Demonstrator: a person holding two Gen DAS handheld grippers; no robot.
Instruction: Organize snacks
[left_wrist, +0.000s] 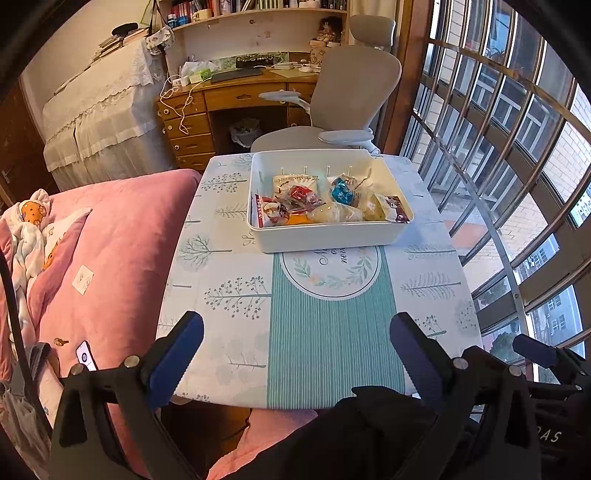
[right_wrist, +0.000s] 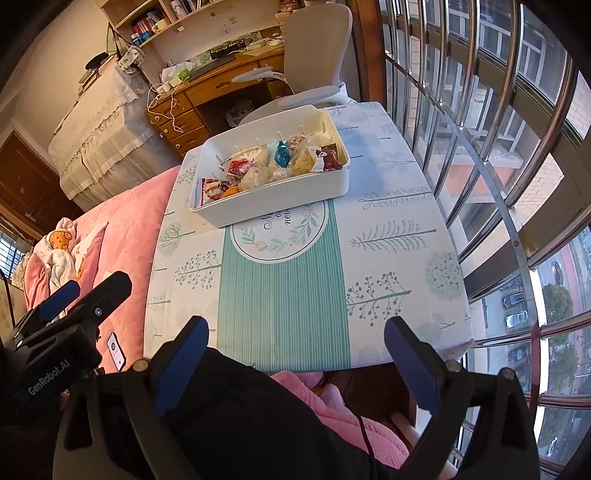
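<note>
The bench (left_wrist: 236, 332), under a tree-print cloth with a green striped band, stands between a pink bed (left_wrist: 122, 236) on its left and a barred window (left_wrist: 498, 129) on its right. A white bin (left_wrist: 325, 236) sits on the bench toward the far edge, about centred, overlapping the cloth's round emblem. The snacks (left_wrist: 325, 206) all lie inside the bin: a blue wrapper (left_wrist: 341, 194), a red one (left_wrist: 301, 194), pale yellow packets, a brown one at the right end. The left tool (left_wrist: 295, 354) hangs over the near edge, fingers spread wide, holding nothing, well apart from the bin. The right tool (right_wrist: 295, 350) hangs beside it over the same edge, equally wide and empty. A phone (left_wrist: 85, 356) lies on the bed.
</note>
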